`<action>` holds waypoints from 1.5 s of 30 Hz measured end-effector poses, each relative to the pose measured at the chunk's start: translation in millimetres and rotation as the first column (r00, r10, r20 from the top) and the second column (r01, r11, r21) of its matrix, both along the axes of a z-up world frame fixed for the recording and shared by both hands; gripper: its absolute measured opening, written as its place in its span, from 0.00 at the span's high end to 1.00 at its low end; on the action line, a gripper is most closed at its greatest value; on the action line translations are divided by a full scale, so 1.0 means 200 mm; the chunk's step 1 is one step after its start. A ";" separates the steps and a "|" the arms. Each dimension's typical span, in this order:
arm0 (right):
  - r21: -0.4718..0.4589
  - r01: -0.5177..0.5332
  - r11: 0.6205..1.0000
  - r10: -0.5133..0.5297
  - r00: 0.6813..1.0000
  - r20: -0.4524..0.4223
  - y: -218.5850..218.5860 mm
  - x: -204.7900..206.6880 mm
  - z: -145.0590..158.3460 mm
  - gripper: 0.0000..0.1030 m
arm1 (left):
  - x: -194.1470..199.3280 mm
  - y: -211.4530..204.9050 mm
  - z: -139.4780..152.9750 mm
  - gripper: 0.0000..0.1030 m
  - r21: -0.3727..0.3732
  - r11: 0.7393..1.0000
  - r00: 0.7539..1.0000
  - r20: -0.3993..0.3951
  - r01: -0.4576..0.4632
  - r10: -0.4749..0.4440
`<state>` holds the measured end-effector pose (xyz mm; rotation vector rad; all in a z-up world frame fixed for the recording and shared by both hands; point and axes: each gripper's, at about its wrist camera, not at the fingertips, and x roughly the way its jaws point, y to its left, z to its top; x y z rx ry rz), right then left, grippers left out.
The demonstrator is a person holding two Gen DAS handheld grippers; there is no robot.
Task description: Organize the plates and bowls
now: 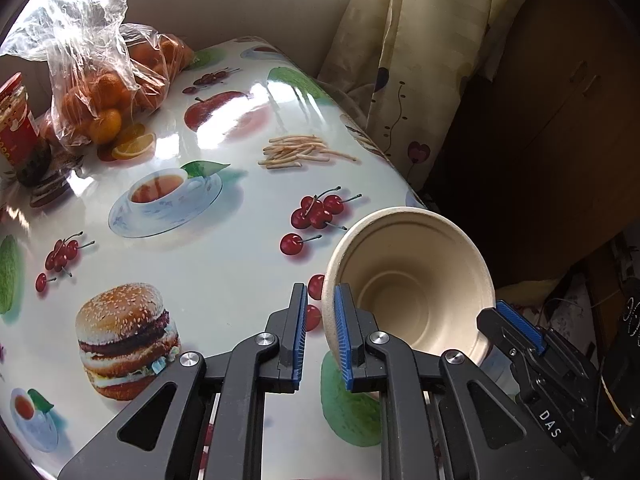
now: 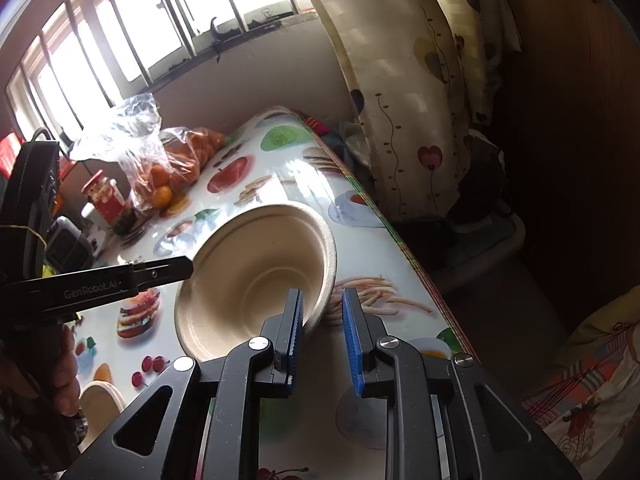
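Note:
A beige paper bowl (image 1: 412,284) is held tilted above the table's right side. My left gripper (image 1: 320,336) straddles the bowl's left rim with a gap between its blue pads (image 1: 342,336), one inside the bowl and one outside. My right gripper (image 2: 320,336) straddles the opposite rim of the same bowl (image 2: 256,272), also with a gap at the pads (image 2: 296,332). The right gripper's fingers show in the left wrist view (image 1: 520,328). Another beige bowl (image 2: 100,404) sits at the near left in the right wrist view.
The table (image 1: 224,256) has a glossy food-print cloth. A plastic bag of oranges (image 1: 104,92) and a red jar (image 1: 16,128) stand at its far left. A curtain (image 1: 400,60) hangs past the right edge. A window (image 2: 120,32) is behind.

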<state>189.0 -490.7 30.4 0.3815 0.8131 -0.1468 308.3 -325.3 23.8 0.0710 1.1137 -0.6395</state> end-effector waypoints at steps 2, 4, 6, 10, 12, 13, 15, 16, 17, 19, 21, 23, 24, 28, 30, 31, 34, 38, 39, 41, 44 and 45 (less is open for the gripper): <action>-0.001 -0.001 1.000 0.001 1.000 0.000 0.00 0.00 0.00 0.82 | 0.00 0.00 0.00 0.88 -0.001 1.000 1.000 0.002 0.005 -0.005; -0.001 -0.002 1.000 0.002 1.000 0.000 0.00 0.00 0.00 0.83 | 0.00 -0.01 0.00 0.88 0.000 1.000 1.000 0.002 0.008 -0.008; 0.000 -0.002 1.000 0.002 1.000 0.000 0.00 0.00 -0.01 0.83 | 0.00 -0.01 -0.01 0.89 -0.002 1.000 1.000 -0.004 0.007 -0.007; 0.000 -0.003 1.000 0.003 1.000 -0.001 0.00 0.00 -0.01 0.83 | 0.00 -0.01 -0.02 0.91 -0.005 1.000 1.000 -0.010 0.009 -0.009; 0.000 -0.004 1.000 0.004 1.000 0.000 0.00 0.00 -0.01 0.83 | 0.01 -0.01 -0.02 0.93 -0.008 1.000 1.000 -0.014 0.010 -0.010; 0.000 -0.004 1.000 0.004 1.000 0.000 0.00 0.00 -0.01 0.83 | 0.01 -0.01 -0.03 0.93 -0.009 1.000 1.000 -0.015 0.008 -0.008; 0.001 -0.004 1.000 0.004 1.000 0.000 0.00 0.00 -0.01 0.83 | 0.00 -0.01 -0.03 0.93 -0.010 1.000 1.000 -0.015 0.007 -0.007; 0.001 -0.004 1.000 0.004 1.000 0.001 0.00 0.00 -0.02 0.84 | 0.00 -0.01 -0.03 0.93 -0.010 1.000 1.000 -0.013 0.009 -0.009; 0.000 -0.003 1.000 0.003 1.000 0.000 0.00 0.00 -0.01 0.84 | 0.00 -0.02 -0.02 0.93 -0.010 1.000 1.000 -0.008 0.012 -0.012; 0.002 -0.003 1.000 0.003 1.000 -0.001 0.00 0.00 -0.01 0.84 | 0.01 -0.02 -0.03 0.93 -0.011 1.000 1.000 -0.008 0.011 -0.011; 0.000 -0.003 1.000 0.003 1.000 -0.001 0.00 0.00 -0.01 0.84 | 0.01 -0.02 -0.03 0.93 -0.011 1.000 1.000 -0.007 0.011 -0.011; -0.001 -0.004 1.000 0.004 1.000 -0.001 0.00 0.00 -0.01 0.84 | 0.00 -0.02 -0.02 0.93 -0.012 1.000 1.000 -0.006 0.011 -0.011; 0.000 -0.004 1.000 0.004 1.000 -0.001 0.00 0.00 -0.01 0.84 | 0.00 -0.02 -0.02 0.93 -0.012 1.000 1.000 -0.006 0.011 -0.011; 0.001 -0.004 1.000 0.004 1.000 0.000 0.00 0.00 -0.01 0.85 | 0.00 -0.02 -0.02 0.93 -0.012 1.000 1.000 -0.008 0.010 -0.010; 0.001 -0.004 1.000 0.004 1.000 0.001 0.00 0.00 -0.02 0.85 | 0.01 -0.02 -0.02 0.93 -0.013 1.000 1.000 -0.010 0.008 -0.008; -0.001 -0.004 1.000 0.004 1.000 0.001 0.01 0.00 -0.02 0.85 | 0.01 -0.02 -0.02 0.93 -0.016 1.000 1.000 -0.012 0.007 -0.007; -0.003 0.000 1.000 0.000 1.000 0.000 0.01 -0.01 -0.02 0.86 | 0.00 -0.01 -0.01 0.93 -0.020 1.000 1.000 -0.010 0.008 -0.009; -0.004 -0.001 1.000 0.001 1.000 0.000 0.01 -0.01 -0.02 0.86 | -0.01 0.00 -0.01 0.93 -0.025 1.000 1.000 -0.008 0.004 -0.004; -0.004 -0.001 1.000 0.001 1.000 0.001 0.01 -0.01 -0.01 0.86 | -0.02 0.00 0.00 0.93 -0.025 1.000 1.000 -0.004 0.004 -0.004; -0.003 0.000 1.000 0.000 1.000 0.004 0.01 -0.01 -0.01 0.86 | -0.02 0.01 0.01 0.93 -0.027 1.000 1.000 0.001 0.005 -0.005; -0.004 0.000 1.000 0.000 1.000 0.009 0.01 -0.03 0.01 0.86 | -0.04 0.01 0.03 0.93 -0.032 0.999 1.000 0.008 0.005 -0.005; -0.004 -0.001 1.000 0.001 1.000 0.011 0.01 -0.03 0.01 0.86 | -0.04 0.02 0.03 0.93 -0.033 0.999 1.000 0.010 0.004 -0.004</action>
